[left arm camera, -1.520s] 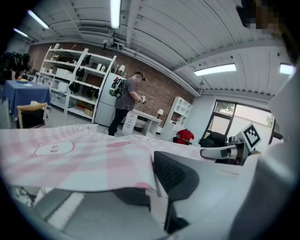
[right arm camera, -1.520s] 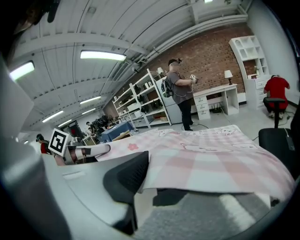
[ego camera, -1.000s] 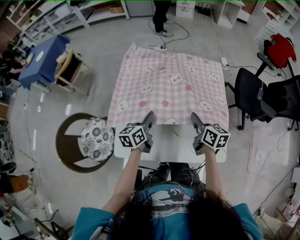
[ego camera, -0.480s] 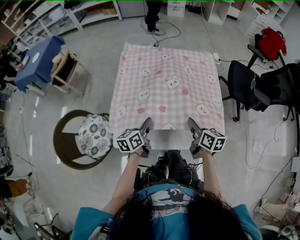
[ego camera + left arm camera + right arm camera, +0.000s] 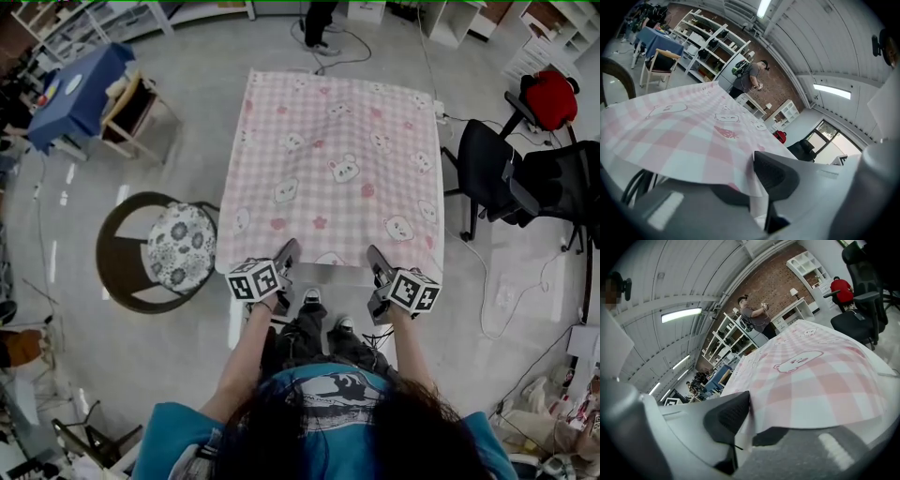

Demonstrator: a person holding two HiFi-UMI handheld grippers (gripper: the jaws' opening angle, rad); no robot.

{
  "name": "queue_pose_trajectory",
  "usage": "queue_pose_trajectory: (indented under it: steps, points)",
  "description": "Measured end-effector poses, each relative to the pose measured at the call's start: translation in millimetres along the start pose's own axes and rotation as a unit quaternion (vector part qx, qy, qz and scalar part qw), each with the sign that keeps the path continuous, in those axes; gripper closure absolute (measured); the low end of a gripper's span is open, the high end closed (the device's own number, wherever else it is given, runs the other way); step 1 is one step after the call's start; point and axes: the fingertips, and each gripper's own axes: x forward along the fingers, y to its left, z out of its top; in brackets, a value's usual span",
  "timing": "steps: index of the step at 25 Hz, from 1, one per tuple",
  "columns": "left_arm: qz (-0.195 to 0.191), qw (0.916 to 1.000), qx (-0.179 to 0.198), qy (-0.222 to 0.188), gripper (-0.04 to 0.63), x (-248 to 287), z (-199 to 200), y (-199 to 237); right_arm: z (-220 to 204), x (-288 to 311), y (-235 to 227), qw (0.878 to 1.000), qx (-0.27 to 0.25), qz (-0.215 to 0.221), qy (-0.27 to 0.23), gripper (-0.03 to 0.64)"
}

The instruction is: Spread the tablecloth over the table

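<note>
**mo:** so where's the cloth (image 5: 337, 169) sitting?

**kit:** laid out flat ahead of both tools, covering pretty much the whole table (image 5: 887, 380). The near hem is right at the jaws and runs straight from one tool to the other. The rest stretches away from them to the far edge.

**mo:** what's it look like?

**kit:** pink and white checks, with little white bear and bunny faces dotted all over, plus a few pink flowers. Mostly smooth, just some soft ripples up at the far end.

**mo:** and are they actually gripping it?

**kit:** yep, both. The left gripper (image 5: 287, 255) is clamped on the hem. In its own view the fabric folds down between the jaws and bunches a bit there. The right gripper (image 5: 375, 257) is the same deal on its side. Its jaws have just been closing tighter, with the cloth between them. It's thin fabric, so both pairs of jaws are nearly together, pinching one layer.

**mo:** anything else around?

**kit:** a chair (image 5: 178, 258) with a flowery cushion is off to the left of the left gripper. A black office chair (image 5: 492, 169) is out to the right of the right one. A person (image 5: 750, 77) stands well beyond the far edge, straight ahead of the jaws.
</note>
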Motion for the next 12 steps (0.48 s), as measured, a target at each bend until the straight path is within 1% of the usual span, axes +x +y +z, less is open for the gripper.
queue_pose_trajectory:
  steps: [5,6,8,12]
  points:
    - [0.023,0.9980,-0.053,0.024,0.537,-5,-44,15,-36,-9,-19,0.999,0.045,-0.001,0.018,0.603]
    - [0.029,0.9974,-0.057,0.032,0.534,-5,-53,16,-43,-11,-24,0.998,0.055,-0.002,0.022,0.603]
    - [0.045,0.9967,-0.053,0.043,0.541,-7,-65,17,-57,-14,-31,0.997,0.068,-0.006,0.030,0.603]
    - [0.061,0.9952,-0.058,0.050,0.543,-16,-80,19,-78,-20,-37,0.993,0.107,-0.010,0.040,0.601]
